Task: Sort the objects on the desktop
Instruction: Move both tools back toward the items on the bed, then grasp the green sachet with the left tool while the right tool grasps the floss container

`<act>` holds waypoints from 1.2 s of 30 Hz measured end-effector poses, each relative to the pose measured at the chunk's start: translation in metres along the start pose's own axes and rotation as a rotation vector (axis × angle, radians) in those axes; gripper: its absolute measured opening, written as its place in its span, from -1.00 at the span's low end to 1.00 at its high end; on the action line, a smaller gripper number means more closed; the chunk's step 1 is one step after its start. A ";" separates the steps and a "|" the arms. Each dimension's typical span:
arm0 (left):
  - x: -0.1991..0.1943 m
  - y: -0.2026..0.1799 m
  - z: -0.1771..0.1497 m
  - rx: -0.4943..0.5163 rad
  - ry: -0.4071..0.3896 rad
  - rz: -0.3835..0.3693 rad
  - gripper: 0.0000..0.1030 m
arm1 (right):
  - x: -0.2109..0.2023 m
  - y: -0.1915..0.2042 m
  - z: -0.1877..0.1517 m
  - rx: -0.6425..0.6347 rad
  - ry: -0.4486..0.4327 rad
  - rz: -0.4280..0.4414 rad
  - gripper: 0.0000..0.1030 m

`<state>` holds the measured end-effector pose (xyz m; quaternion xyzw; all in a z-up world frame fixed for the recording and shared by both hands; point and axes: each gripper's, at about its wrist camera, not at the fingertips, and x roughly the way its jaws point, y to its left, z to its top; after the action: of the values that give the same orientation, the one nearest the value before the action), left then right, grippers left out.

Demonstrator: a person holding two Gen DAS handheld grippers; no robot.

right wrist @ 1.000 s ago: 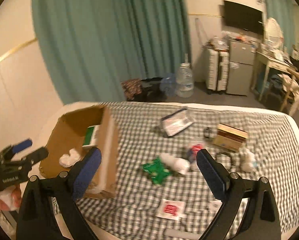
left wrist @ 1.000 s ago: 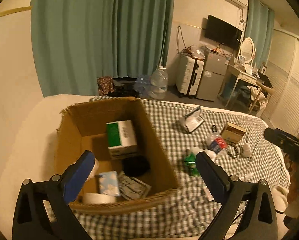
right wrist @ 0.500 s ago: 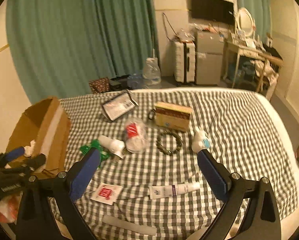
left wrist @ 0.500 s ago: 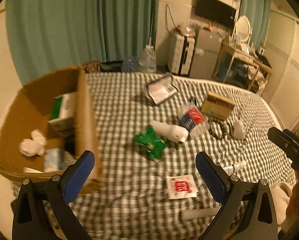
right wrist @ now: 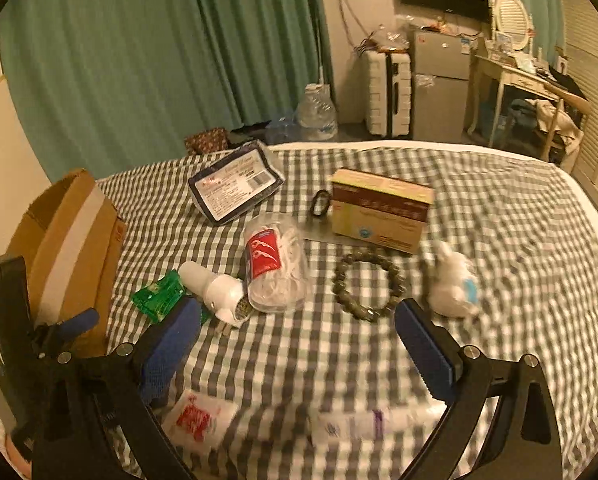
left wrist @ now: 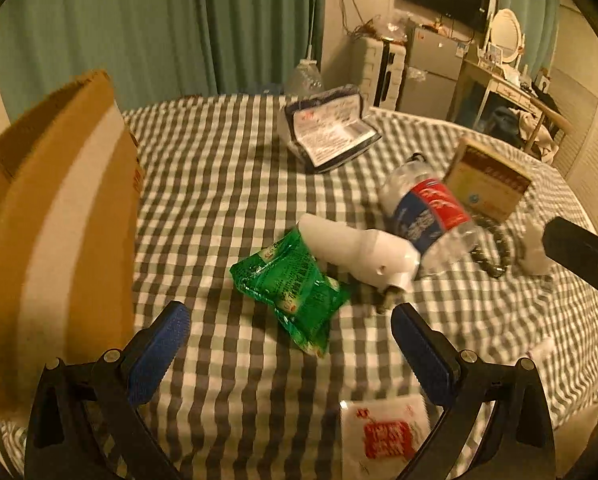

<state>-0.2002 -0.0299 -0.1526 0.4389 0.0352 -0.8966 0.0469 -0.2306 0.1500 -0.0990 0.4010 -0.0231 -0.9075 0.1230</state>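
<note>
Two tools are in view, both spread wide and gripping nothing: the left tool [left wrist: 285, 328] hovers low over the bed [left wrist: 227, 184], and the right tool [right wrist: 297, 326] hovers over the same bed further right. The bed, covered in a grey-and-white checked cloth, carries one item of each kind: one crinkled green foil packet [left wrist: 293, 280], one smooth white plastic cylinder device [left wrist: 359, 250] touching the packet's far edge, one clear plastic container with a red-and-blue label [left wrist: 427, 212] lying on its side against the white device, one rectangular brown-and-cream carton [right wrist: 381, 210], one dark bead bracelet [right wrist: 369, 282] forming a ring just in front of the carton, one small white figurine [right wrist: 453, 284] to the right of the bracelet, one dark flat pouch with a printed white label [right wrist: 235, 188], one small black ring clip [right wrist: 319, 203] beside the carton, one white sachet with red print [right wrist: 201, 420] and one white tube [right wrist: 363, 424], blurred, at the near edge. One corrugated cardboard box [left wrist: 55, 220] with a pale tape stripe stands at the left edge of the bed. Compared with one second ago, the left tool's view has left the box interior and now centres on the green packet, which lies between its fingers [left wrist: 159, 346] and appears much closer; the right tool has shifted right, from the box toward the bracelet.
</note>
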 end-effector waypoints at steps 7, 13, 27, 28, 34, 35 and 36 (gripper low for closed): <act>0.033 0.005 0.004 -0.003 0.039 0.004 1.00 | 0.046 0.012 0.021 -0.040 0.010 0.027 0.90; 0.055 0.008 0.007 -0.017 0.055 -0.017 1.00 | 0.083 0.019 0.031 -0.058 0.041 0.011 0.90; 0.062 0.000 0.002 0.104 0.059 0.024 -0.27 | 0.136 0.021 0.016 -0.052 0.168 -0.006 0.29; 0.061 0.001 0.002 0.102 0.060 0.023 -0.27 | 0.136 0.021 0.014 -0.053 0.174 -0.013 0.26; 0.057 0.003 -0.002 0.109 0.054 0.048 -0.30 | 0.122 0.026 0.007 -0.066 0.143 -0.035 0.22; 0.056 0.004 -0.002 0.112 0.051 0.057 -0.30 | 0.120 0.026 0.006 -0.063 0.139 -0.035 0.22; 0.054 0.006 -0.003 0.112 0.060 0.058 -0.30 | 0.116 0.026 0.004 -0.056 0.139 -0.025 0.21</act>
<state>-0.2298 -0.0388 -0.1971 0.4682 -0.0265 -0.8819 0.0472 -0.3032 0.0966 -0.1762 0.4598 0.0160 -0.8792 0.1241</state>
